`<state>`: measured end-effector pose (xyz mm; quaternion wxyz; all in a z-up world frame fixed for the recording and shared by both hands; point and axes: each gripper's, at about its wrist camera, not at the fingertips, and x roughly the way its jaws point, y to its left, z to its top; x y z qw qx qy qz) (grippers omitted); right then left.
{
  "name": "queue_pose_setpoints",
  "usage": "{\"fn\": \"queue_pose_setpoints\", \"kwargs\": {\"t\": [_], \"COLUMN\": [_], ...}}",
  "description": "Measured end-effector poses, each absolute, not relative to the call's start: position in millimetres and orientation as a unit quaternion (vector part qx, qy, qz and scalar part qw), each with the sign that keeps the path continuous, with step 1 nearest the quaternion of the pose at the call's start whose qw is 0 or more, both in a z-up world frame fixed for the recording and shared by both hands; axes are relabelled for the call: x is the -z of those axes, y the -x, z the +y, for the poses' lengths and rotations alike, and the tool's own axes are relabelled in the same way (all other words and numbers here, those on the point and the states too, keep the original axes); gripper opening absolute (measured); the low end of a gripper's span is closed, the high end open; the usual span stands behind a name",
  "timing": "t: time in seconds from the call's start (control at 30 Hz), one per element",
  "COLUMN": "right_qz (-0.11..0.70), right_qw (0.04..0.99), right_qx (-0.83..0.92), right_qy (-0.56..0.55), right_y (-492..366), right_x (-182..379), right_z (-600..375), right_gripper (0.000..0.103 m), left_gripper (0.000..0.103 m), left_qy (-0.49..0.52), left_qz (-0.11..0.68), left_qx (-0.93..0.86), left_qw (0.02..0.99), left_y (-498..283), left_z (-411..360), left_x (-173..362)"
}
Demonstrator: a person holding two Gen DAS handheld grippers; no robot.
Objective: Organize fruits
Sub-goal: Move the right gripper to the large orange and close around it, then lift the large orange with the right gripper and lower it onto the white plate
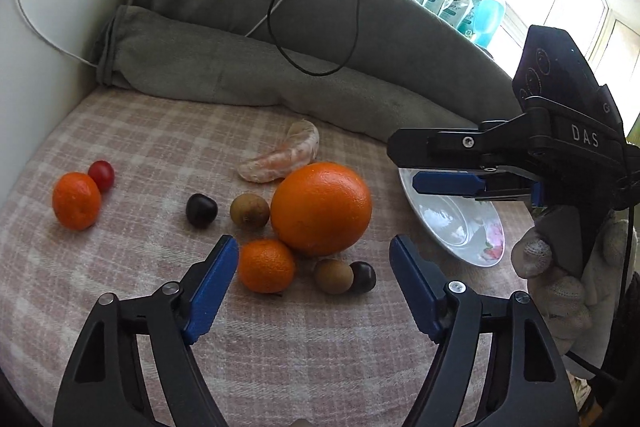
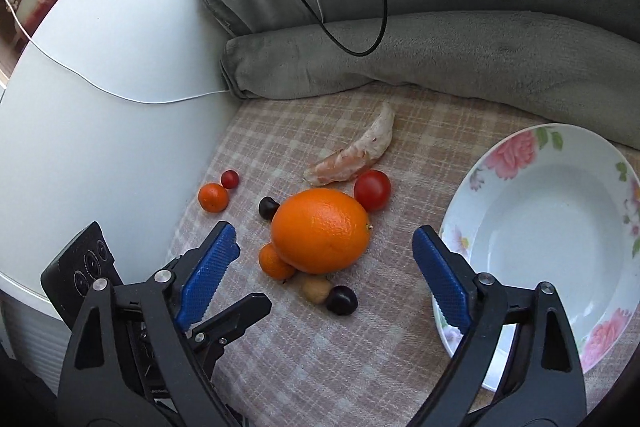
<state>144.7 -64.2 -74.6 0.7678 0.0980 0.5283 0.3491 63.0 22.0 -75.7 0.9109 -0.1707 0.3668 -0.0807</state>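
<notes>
The plate [image 2: 500, 163], white with pink flowers on its rim, sits on the checked cloth [image 2: 280, 359] at the right, and its bowl holds no fruit; all the fruit lies loose on the cloth to its left. The big orange [image 2: 320, 231] is in the middle, its stem dimple turned toward the plate. A small mandarin [image 2: 274, 263] touches its near left side, with a brown fruit [image 2: 316, 289] and a dark cherry [image 2: 341, 300] just in front, touching each other. Behind the orange lies a peeled segment [image 2: 356, 155], a curved crescent whose long axis runs from near the orange up and away toward the grey blanket [image 2: 400, 59]; a red tomato [image 2: 372, 190] sits between it and the orange. Off to the left, well apart, a second mandarin [image 2: 213, 197] touches a second small tomato [image 2: 230, 179]. From the left side another cherry [image 1: 201, 210] and another brown fruit [image 1: 249, 210] show beside the orange. The left gripper [image 1: 312, 257] hangs low over the cloth, jaws spread wide, empty, with the near mandarin just inside its left finger. The right gripper [image 2: 324, 249] also stands wide open and empty, framing the orange; seen from the left, it reaches in level over the plate's edge, held by a gloved hand [image 1: 560, 287].
</notes>
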Motion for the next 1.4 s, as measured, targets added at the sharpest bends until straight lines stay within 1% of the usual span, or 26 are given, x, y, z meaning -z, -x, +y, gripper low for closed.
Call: {"fn": "queue_pose_setpoints", "kwargs": {"t": [0.07,0.13,0.17,0.2,0.23,0.87,0.97,1.13,1.3,1.4], "right_qz": [0.541,0.554,0.559,0.562,0.563,0.58,0.58,0.582,0.585,0.591], "right_qw": [0.759,0.747,0.742,0.739,0.739,0.731,0.732,0.734,0.734,0.727], "right_qx": [-0.347,-0.35,-0.352,-0.352,-0.349,-0.341,-0.34,-0.336,-0.334,-0.336], "right_qy": [-0.102,-0.111,-0.116,-0.12,-0.12,-0.11,-0.107,-0.099,-0.09,-0.094], "right_y": [-149.4,-152.7,-154.3,-155.0,-155.8,-164.1,-164.6,-165.8,-166.5,-167.4], "right_x": [81.5,87.8,91.2,94.1,95.6,105.3,104.9,106.9,109.5,115.1], "right_z": [-59.6,-56.1,-54.8,-54.1,-53.4,-37.0,-35.8,-33.4,-31.2,-28.8], "right_gripper": [0.089,0.081,0.08,0.08,0.08,0.08,0.08,0.08,0.08,0.08], "left_gripper": [0.075,0.073,0.07,0.068,0.067,0.066,0.062,0.062,0.059,0.058], "left_qy": [0.17,0.169,0.169,0.169,0.168,0.15,0.148,0.15,0.157,0.163], "left_qz": [0.369,0.372,0.373,0.373,0.373,0.384,0.387,0.388,0.386,0.386], "left_qx": [0.084,0.085,0.085,0.085,0.085,0.097,0.103,0.108,0.116,0.119], "left_qw": [0.91,0.909,0.908,0.908,0.908,0.906,0.904,0.903,0.901,0.9], "left_y": [-66.2,-71.6,-73.1,-74.1,-75.0,-102.4,-108.7,-119.0,-126.6,-129.0], "left_z": [20.6,19.9,20.1,20.0,20.0,21.2,17.4,17.3,19.0,22.9], "left_x": [76.7,78.5,79.1,79.4,79.3,86.9,89.4,94.4,96.0,97.1]}}
